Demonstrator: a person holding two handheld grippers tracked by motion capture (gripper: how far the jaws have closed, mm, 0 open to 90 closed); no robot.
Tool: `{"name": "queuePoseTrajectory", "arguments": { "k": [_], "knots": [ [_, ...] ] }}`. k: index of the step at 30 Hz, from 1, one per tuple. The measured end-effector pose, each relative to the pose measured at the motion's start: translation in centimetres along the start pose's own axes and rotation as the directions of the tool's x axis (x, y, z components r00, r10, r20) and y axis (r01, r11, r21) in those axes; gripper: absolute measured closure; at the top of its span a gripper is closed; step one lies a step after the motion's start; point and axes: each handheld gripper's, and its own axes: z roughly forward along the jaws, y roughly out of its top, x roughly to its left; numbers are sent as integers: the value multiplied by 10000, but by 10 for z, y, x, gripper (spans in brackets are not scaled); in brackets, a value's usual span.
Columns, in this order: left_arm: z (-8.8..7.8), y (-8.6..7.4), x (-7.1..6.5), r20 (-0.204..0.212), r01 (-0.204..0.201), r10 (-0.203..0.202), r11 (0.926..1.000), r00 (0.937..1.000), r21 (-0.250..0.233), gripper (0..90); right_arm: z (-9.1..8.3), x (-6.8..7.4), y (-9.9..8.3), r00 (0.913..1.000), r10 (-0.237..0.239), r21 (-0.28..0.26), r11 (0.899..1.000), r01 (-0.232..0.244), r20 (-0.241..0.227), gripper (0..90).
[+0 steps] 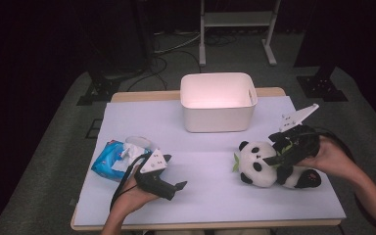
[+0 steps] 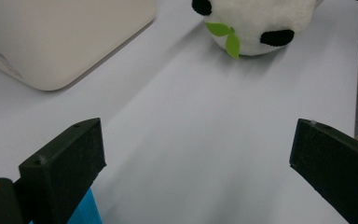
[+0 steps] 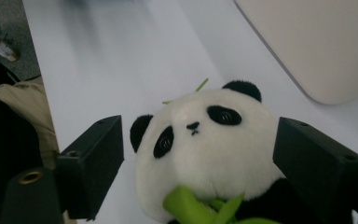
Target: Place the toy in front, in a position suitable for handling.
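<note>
A black-and-white panda plush (image 1: 255,164) with green leaves lies at the right of the white mat. My right gripper (image 1: 274,148) is open around it. In the right gripper view the panda's head (image 3: 200,135) sits between the two black jaws, close to both pads. My left gripper (image 1: 175,171) rests low at the left front, open, with only bare mat between its jaws (image 2: 196,168). Its view looks across the mat at the panda (image 2: 251,23).
A white bin (image 1: 219,102) stands at the back middle of the mat, also seen as bin (image 2: 60,37) and bin (image 3: 317,42). A blue tissue pack (image 1: 110,159) lies just left of my left gripper. The table's front edge (image 1: 200,225) is near both hands.
</note>
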Motion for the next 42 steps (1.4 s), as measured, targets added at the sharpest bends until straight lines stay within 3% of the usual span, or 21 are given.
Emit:
{"name": "queuePoseTrajectory", "arguments": {
  "k": [9,17,21,27,33,38,42],
  "knots": [
    [1,-1,0,58,11,-12,10000,10000,88,25,-10,-6,-22,9999,73,470,9989,-80,139,211],
    [1,-1,0,72,19,-20,9999,10000,162,25,-9,-10,-37,9994,248,812,9963,-266,232,226],
    [2,-2,0,86,52,-53,9998,9999,190,25,-7,-11,-41,9992,161,762,9969,-189,371,267],
    [3,-3,1,140,83,-87,9997,9999,222,25,2,-10,-41,9973,-548,930,9944,500,498,365],
    [2,-4,2,149,157,-161,9996,9998,234,25,9,-11,-41,9986,-521,974,9939,519,1,500],
    [4,-5,2,136,176,-180,9994,9997,299,25,7,-12,-42,9996,-272,899,9956,282,-121,554],
    [3,-5,3,110,199,-202,9993,9997,303,25,5,-13,-41,9986,-451,970,9942,476,-275,603]
  ]
}}
